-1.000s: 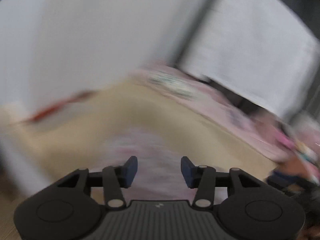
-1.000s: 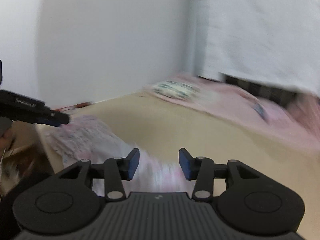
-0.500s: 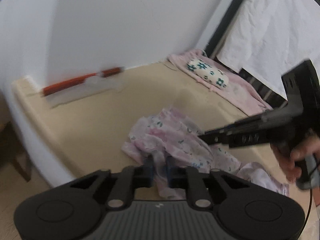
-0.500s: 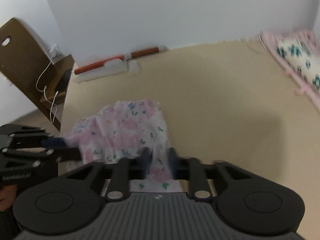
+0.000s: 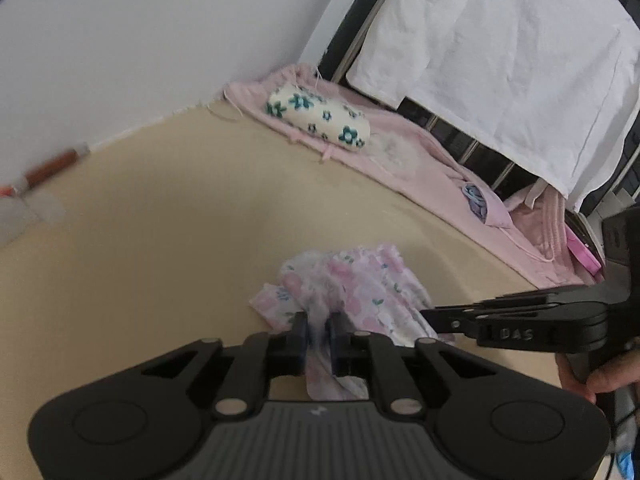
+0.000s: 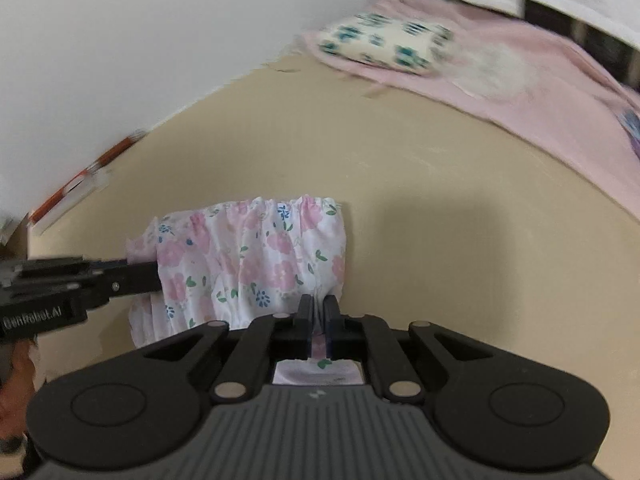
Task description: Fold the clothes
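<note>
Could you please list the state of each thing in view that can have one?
Left tongs: jaws opening slightly, floral cloth pinched between them.
Right tongs: shut on the same cloth.
Floral garment: partly spread, gathered waistband away from the tongs.
Floral pillow: lying on the pink blanket.

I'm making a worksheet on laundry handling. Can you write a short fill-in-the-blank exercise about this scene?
1. The floral garment lies on a surface coloured ____.
2. The right hand-held gripper is shut on the ____.
3. The pillow with teal flowers rests on a blanket coloured ____.
4. The number of hand-held grippers pinching the garment, the left hand-held gripper included, is ____.

Missing words: beige; floral garment; pink; two
</note>
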Demonstrator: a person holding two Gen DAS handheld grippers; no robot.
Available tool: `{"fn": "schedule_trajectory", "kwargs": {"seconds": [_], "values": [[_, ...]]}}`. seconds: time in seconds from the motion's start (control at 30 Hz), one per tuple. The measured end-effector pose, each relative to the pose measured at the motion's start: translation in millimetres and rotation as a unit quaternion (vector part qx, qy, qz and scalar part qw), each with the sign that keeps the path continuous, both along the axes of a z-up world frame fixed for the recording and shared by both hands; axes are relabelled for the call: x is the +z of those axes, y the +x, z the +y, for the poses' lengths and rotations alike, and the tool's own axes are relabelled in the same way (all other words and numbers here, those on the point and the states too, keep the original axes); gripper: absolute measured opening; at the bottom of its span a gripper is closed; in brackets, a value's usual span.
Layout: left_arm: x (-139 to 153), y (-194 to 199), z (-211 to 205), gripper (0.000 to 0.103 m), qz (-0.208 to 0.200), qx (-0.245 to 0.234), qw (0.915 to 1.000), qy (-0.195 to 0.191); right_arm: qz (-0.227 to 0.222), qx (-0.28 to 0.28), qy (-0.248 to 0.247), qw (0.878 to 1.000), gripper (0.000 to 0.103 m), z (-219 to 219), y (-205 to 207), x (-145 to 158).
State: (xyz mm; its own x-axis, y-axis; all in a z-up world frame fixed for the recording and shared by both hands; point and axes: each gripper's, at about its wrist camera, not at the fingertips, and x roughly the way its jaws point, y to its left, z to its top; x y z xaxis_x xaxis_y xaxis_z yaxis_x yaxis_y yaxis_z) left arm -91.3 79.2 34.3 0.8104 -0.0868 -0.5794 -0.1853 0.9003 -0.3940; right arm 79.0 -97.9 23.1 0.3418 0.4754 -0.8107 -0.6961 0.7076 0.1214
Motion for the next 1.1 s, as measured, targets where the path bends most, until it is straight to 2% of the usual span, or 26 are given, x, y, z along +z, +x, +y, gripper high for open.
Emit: {"fn": "schedule_trajectory", "kwargs": {"seconds": [0.07, 0.1, 0.13, 0.17, 0.2, 0.23, 0.3, 0.37, 0.5, 0.6, 0.77, 0.87, 0.9, 0.97, 1.0, 1.1], "values": [[17.0, -10.4, 5.1, 0.01, -0.026, -0.002, 0.9993, 0.028, -0.015, 0.051, -0.017, 0.998, 0.006, 22.0, -4.2, -1.9], [27.4, -12.2, 6.8, 0.013, -0.04, -0.012, 0.9981, 0.046, -0.018, 0.079, -0.017, 0.997, 0.006, 33.6, -8.2, -0.1], [36.3, -11.5, 7.1, 0.021, -0.048, -0.03, 0.9964, 0.064, -0.021, 0.105, -0.017, 0.994, 0.006, 44.4, -12.6, 2.2], [44.3, -10.3, 7.1, 0.024, -0.053, -0.051, 0.994, 0.081, -0.031, 0.107, -0.018, 0.994, 0.007, 47.6, -20.9, 10.1], [51.0, -8.2, 4.4, 0.032, -0.054, -0.079, 0.9903, 0.101, -0.041, 0.108, -0.018, 0.993, 0.009, 49.8, -29.5, 18.4], [54.8, -5.2, 0.1, 0.035, -0.055, -0.105, 0.9859, 0.118, -0.064, 0.104, -0.004, 0.993, 0.012, 41.2, -40.8, 32.1], [54.1, -0.1, -9.6, 0.035, -0.057, -0.147, 0.9775, 0.14, -0.107, 0.075, 0.023, 0.991, 0.043, 8.4, -65.0, 59.0], [46.1, 8.7, -17.9, 0.035, -0.048, -0.178, 0.9714, 0.15, -0.144, 0.023, 0.025, 0.989, 0.045, -31.0, -94.2, 75.9], [22.8, 28.7, -32.3, 0.033, -0.015, -0.197, 0.9669, 0.161, -0.139, -0.021, 0.016, 0.99, 0.045, -82.7, -163.8, 67.6], [16.6, 28.1, -35.0, 0.029, -0.01, -0.191, 0.9679, 0.163, -0.11, -0.046, 0.028, 0.992, 0.045, -99.7, -201.6, 40.8], [26.2, 13.8, -30.0, 0.029, -0.023, -0.185, 0.9677, 0.17, -0.072, -0.097, 0.049, 0.991, 0.045, -117.5, -210.1, 9.0], [37.5, -2.5, -24.8, 0.029, -0.015, -0.137, 0.976, 0.168, -0.069, -0.105, 0.052, 0.991, 0.045, -117.2, -207.0, 2.5], [43.7, -14.5, -20.6, 0.029, -0.02, -0.116, 0.9815, 0.151, -0.076, -0.101, 0.057, 0.99, 0.045, -118.3, -208.1, 5.1], [48.3, -39.3, -18.8, 0.031, -0.034, -0.104, 0.9874, 0.114, -0.101, -0.096, 0.068, 0.988, 0.045, -120.6, -203.8, 12.8], [46.8, -47.3, -25.5, 0.034, -0.027, -0.108, 0.9876, 0.111, -0.116, -0.1, 0.065, 0.986, 0.045, -125.1, -197.7, 17.5], [34.9, -59.3, -58.3, 0.032, 0.009, -0.123, 0.9835, 0.132, -0.154, -0.105, 0.064, 0.98, 0.045, -139.1, -175.3, 28.3]]}}
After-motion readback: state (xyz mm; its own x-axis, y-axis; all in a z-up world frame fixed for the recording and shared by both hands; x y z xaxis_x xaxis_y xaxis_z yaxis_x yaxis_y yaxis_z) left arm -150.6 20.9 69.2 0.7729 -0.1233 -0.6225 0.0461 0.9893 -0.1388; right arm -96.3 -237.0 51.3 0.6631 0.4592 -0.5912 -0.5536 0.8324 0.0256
